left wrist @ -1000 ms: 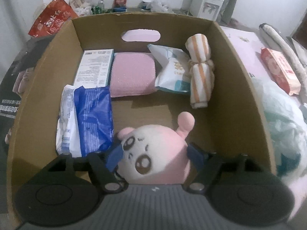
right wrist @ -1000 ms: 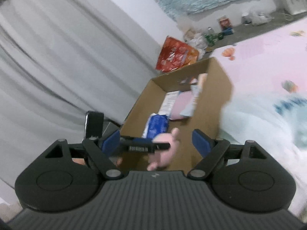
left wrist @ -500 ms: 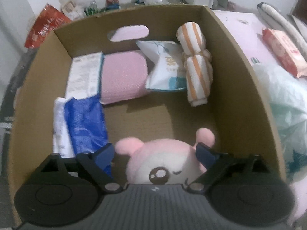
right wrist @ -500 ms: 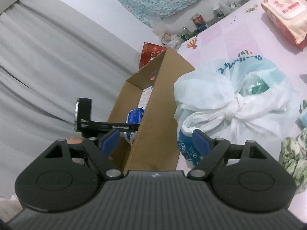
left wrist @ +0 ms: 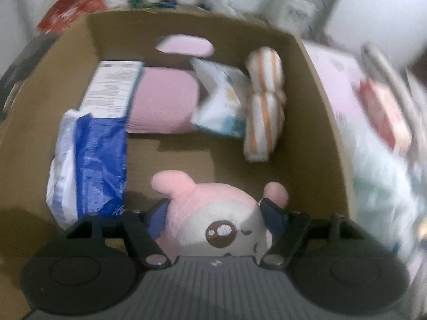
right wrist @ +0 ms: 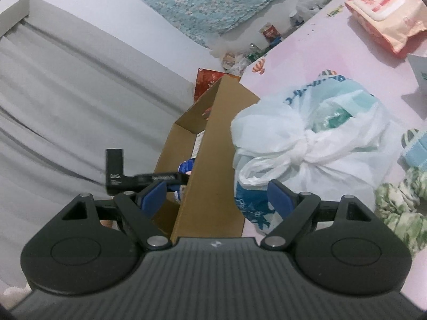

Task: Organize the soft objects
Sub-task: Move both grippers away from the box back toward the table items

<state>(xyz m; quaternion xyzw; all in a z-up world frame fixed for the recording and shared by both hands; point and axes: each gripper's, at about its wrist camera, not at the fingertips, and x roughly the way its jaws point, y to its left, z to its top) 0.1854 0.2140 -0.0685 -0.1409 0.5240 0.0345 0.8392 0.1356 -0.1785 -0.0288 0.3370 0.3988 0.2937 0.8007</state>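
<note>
A pink and white plush toy (left wrist: 213, 213) lies at the near end of the cardboard box (left wrist: 320, 122), face up toward the camera. My left gripper (left wrist: 213, 210) points down into the box. Its jaws are closing, and both blue pads (left wrist: 157, 216) touch the toy's sides. My right gripper (right wrist: 216, 190) stands open outside the box (right wrist: 213, 160), level with its long side wall, with nothing between its fingers. A knotted white plastic bag (right wrist: 307, 138) lies on the pink sheet just right of that wall. Part of the left gripper's black frame (right wrist: 117, 170) shows beyond the box.
In the box lie a blue pack (left wrist: 98, 165), a white printed carton (left wrist: 112, 88), a pink pad (left wrist: 162, 101), a white pouch (left wrist: 221, 101) and a striped rolled towel (left wrist: 264, 104). Outside lie a wipes pack (right wrist: 384, 8) and green-white cloth (right wrist: 400, 202). A grey curtain hangs left.
The plush rolled and sank lower between the left fingers, which spread and then narrowed on it. The right gripper swung from over the box to beside its outer wall, facing the white bag.
</note>
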